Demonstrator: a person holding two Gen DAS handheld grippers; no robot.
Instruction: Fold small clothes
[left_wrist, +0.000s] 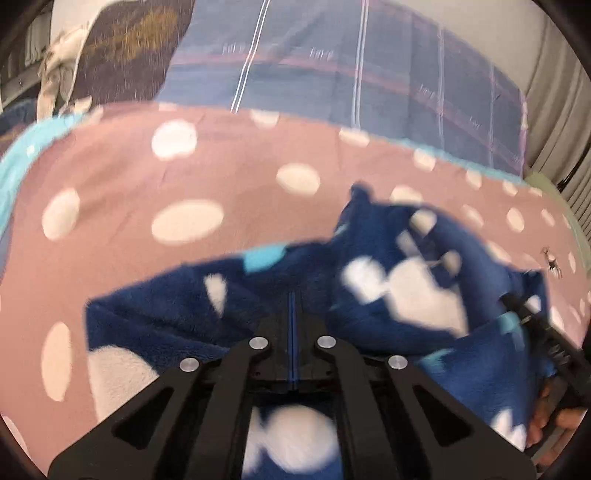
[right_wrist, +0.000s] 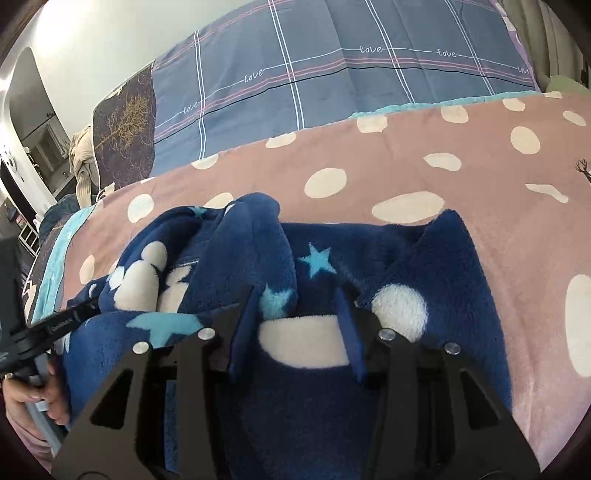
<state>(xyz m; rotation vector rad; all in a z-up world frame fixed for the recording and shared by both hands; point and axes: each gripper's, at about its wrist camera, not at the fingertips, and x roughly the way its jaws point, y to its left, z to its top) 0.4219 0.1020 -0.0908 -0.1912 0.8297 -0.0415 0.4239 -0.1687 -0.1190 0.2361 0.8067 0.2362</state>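
A small navy fleece garment (left_wrist: 388, 295) with white patches and light-blue stars lies bunched on the pink polka-dot blanket (left_wrist: 184, 177). My left gripper (left_wrist: 292, 306) is shut, its fingers pressed together over the garment's fabric; whether cloth is pinched between them is hidden. In the right wrist view the same garment (right_wrist: 314, 266) lies rumpled with a raised fold at its left. My right gripper (right_wrist: 299, 306) is open, its blue-padded fingers (right_wrist: 242, 325) straddling a ridge of the garment. The left gripper also shows at the left edge of the right wrist view (right_wrist: 55, 325), against the garment.
A blue plaid bedcover (right_wrist: 332, 74) printed with "love" lies behind the pink blanket (right_wrist: 406, 177). A dark pillow with a gold tree print (right_wrist: 122, 129) and a beige cloth (right_wrist: 83, 162) sit at the far left. A curtain (left_wrist: 554, 92) hangs on the right.
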